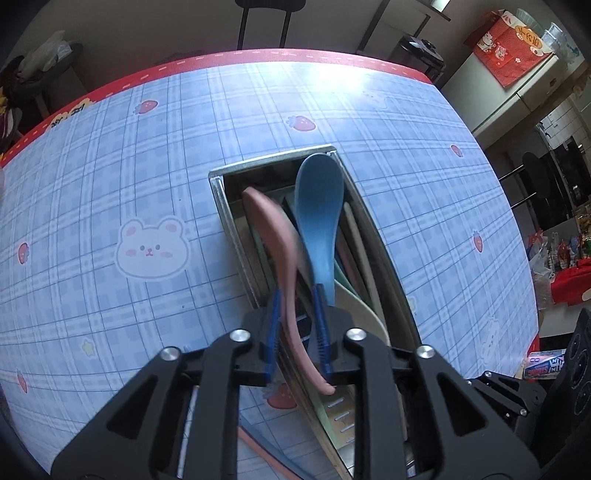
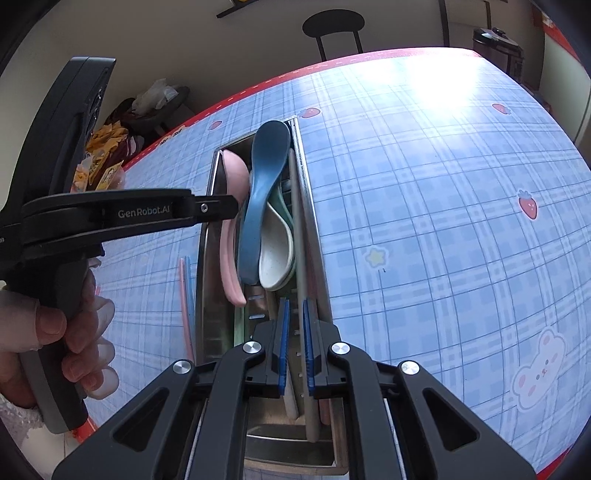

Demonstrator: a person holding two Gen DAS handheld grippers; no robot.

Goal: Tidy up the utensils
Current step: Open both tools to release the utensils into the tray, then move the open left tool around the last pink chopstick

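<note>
A metal utensil tray [image 1: 221, 206] [image 2: 314, 236] lies on the blue plaid tablecloth. Inside lie a blue spoon [image 1: 319, 221] [image 2: 258, 192], a white spoon [image 2: 275, 251], a green one under it and chopsticks [image 2: 301, 258]. My left gripper [image 1: 297, 332] holds a pink spoon [image 1: 275, 236] [image 2: 231, 236] by its handle over the tray's left side, bowl pointing away. The pink spoon looks motion-blurred; the jaws stand a little wider than its handle. My right gripper [image 2: 295, 343] hovers over the tray's near end, jaws narrowly apart with nothing between them.
A pink and a blue chopstick [image 2: 185, 295] lie on the cloth left of the tray. The table's red edge [image 1: 258, 55] runs along the far side, a stool [image 2: 334, 22] beyond it. Clutter and boxes [image 1: 509, 48] stand at the right.
</note>
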